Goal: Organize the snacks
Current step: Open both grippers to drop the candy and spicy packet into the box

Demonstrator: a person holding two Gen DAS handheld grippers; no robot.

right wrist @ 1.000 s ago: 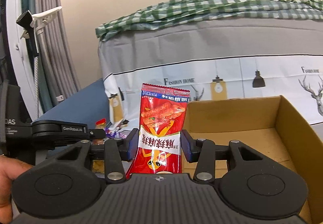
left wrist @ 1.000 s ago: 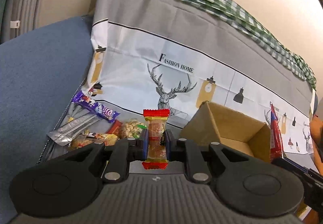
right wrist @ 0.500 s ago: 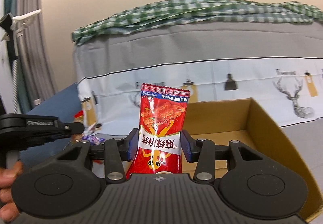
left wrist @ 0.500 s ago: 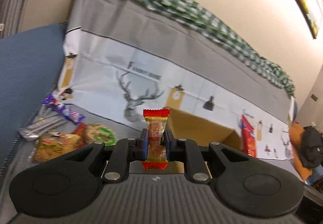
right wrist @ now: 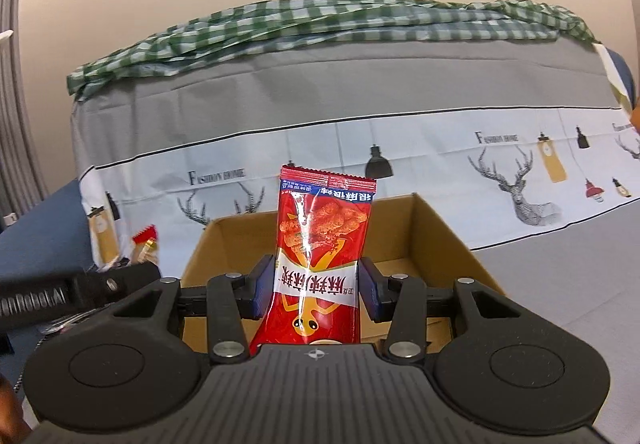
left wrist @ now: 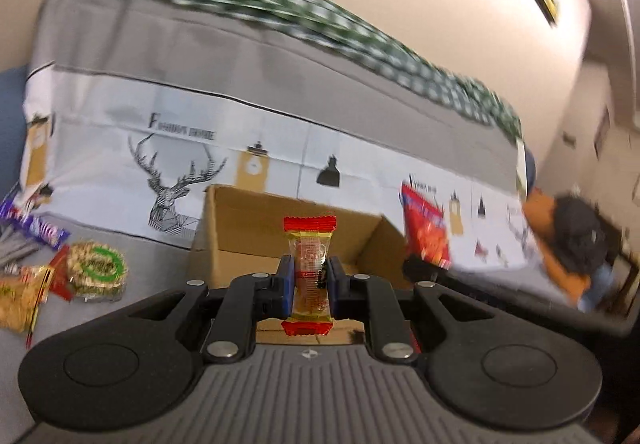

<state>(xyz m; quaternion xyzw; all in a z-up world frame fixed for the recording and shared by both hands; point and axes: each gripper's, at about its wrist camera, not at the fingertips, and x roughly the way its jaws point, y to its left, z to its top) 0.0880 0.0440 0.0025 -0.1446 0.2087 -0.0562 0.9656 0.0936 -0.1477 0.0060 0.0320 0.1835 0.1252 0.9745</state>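
In the left wrist view, motion blur is smearing the loose snacks [left wrist: 60,272] at the left edge, and the frame is cutting some off. The left gripper [left wrist: 310,280] is pinching a small red-ended candy [left wrist: 309,268] upright between its pads, in front of the open cardboard box [left wrist: 248,219].

In the right wrist view, the right gripper [right wrist: 316,284] is clamping a red snack packet [right wrist: 320,256] upright; its body is hiding the packet's bottom. The box [right wrist: 432,236] is sitting just behind.
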